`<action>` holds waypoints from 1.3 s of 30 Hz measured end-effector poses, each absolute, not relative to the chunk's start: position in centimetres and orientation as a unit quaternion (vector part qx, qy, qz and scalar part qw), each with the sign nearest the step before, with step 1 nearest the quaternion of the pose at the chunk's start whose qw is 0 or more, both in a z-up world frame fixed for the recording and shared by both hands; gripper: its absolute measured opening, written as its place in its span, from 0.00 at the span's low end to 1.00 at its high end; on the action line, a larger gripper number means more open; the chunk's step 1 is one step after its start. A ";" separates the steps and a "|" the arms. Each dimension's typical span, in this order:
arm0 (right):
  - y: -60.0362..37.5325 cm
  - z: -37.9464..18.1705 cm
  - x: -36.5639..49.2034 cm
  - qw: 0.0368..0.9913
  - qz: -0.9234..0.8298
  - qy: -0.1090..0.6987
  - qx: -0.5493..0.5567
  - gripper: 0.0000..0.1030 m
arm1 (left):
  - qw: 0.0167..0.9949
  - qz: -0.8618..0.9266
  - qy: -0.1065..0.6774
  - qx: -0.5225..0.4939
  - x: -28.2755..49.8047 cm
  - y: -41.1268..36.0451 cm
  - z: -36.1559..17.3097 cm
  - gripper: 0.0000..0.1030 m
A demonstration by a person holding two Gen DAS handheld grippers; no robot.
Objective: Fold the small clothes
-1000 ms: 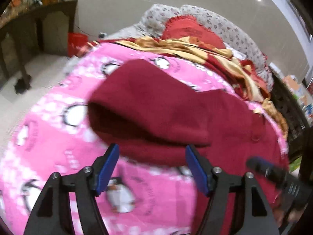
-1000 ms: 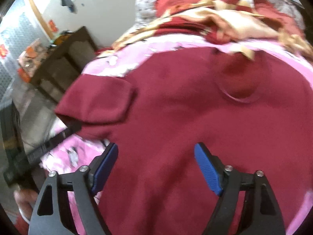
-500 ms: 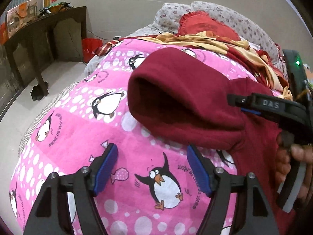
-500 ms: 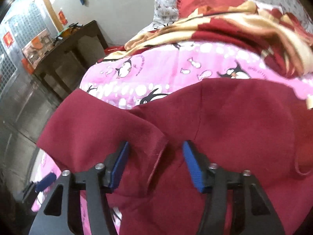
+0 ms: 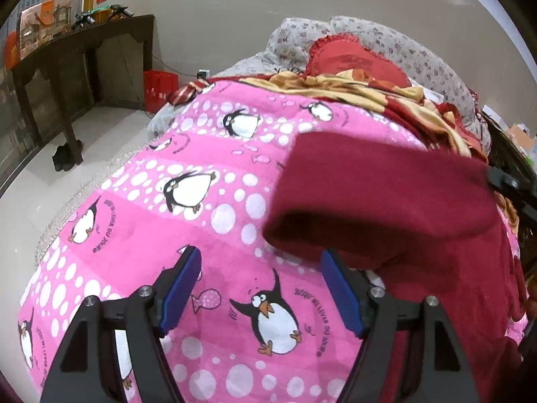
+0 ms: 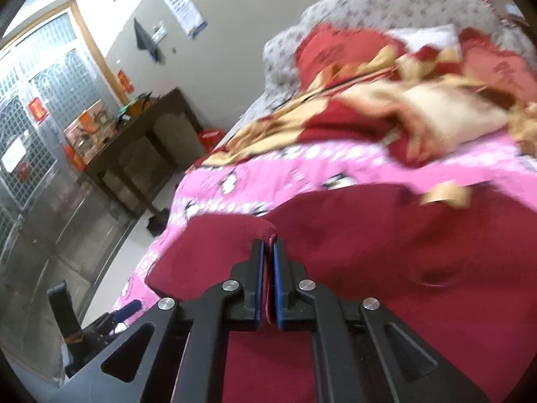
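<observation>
Both wrist views close, angled down, sharing pink blanket [image 5: 141,235].

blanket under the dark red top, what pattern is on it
The fleece blanket is pink with white dots, penguins and small fish, clearest in the left wrist view.

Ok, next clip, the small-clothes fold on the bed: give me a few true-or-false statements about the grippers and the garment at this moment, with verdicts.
1. The right gripper is shut on a fold of the maroon garment. True; its jaws have just been closing, and fabric sits pinched between the blue pads.
2. The left gripper is gripping the sleeve. False; its jaws stand open over the pink penguin blanket, with nothing between them.
3. The garment lies on a bare wooden table. False; it lies on the penguin blanket on a bed.
4. A red cushion rests at the head of the bed against a floral pillow. True.
</observation>
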State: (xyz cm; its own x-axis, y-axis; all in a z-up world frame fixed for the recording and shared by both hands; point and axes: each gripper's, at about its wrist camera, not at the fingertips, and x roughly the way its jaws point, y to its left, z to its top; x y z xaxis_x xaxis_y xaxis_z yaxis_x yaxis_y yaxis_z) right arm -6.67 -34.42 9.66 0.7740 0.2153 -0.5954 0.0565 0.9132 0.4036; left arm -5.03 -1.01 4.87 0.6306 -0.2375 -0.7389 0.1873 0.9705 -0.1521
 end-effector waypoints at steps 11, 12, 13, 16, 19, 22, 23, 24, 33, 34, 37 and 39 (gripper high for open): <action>-43.2 9.4 -14.2 0.915 -0.073 0.340 0.206 0.13 | 0.905 -0.143 0.401 -0.010 -6.2 -4.2 6.2 0.75; -43.9 9.2 -14.9 0.914 -0.081 0.340 0.206 0.13 | 0.905 -0.145 0.401 -0.008 -6.2 -4.4 6.3 0.75; -44.5 9.1 -15.5 0.913 -0.089 0.340 0.208 0.13 | 0.904 -0.146 0.401 -0.006 -6.3 -4.7 6.3 0.75; -46.0 8.8 -16.6 0.909 -0.116 0.343 0.208 0.13 | 0.902 -0.153 0.403 -0.001 -6.4 -5.6 6.2 0.75; -47.4 8.5 -17.3 0.905 -0.149 0.342 0.203 0.13 | 0.901 -0.158 0.404 0.004 -6.4 -6.5 6.2 0.75; -48.8 8.5 -18.1 0.899 -0.182 0.341 0.207 0.13 | 0.900 -0.164 0.405 0.009 -6.4 -7.5 6.1 0.75; -49.1 8.4 -18.1 0.896 -0.193 0.343 0.205 0.13 | 0.899 -0.166 0.406 0.012 -6.4 -8.0 6.0 0.75; -49.3 8.2 -18.1 0.892 -0.207 0.349 0.199 0.13 | 0.898 -0.168 0.407 0.016 -6.4 -8.3 5.9 0.75; -49.4 7.0 -17.7 0.873 -0.257 0.375 0.176 0.40 | 0.882 -0.161 0.440 0.058 -5.7 -11.1 2.6 0.75; -48.6 7.7 -17.5 0.886 -0.235 0.361 0.174 0.46 | 0.881 -0.161 0.441 0.055 -5.7 -11.1 2.4 0.75; -44.8 9.4 -14.7 0.918 -0.124 0.348 0.146 0.61 | 0.880 -0.161 0.445 0.048 -5.5 -11.0 2.1 0.75; -42.1 9.5 -12.2 0.924 -0.059 0.358 0.122 0.61 | 0.880 -0.159 0.446 0.046 -5.5 -11.1 2.2 0.75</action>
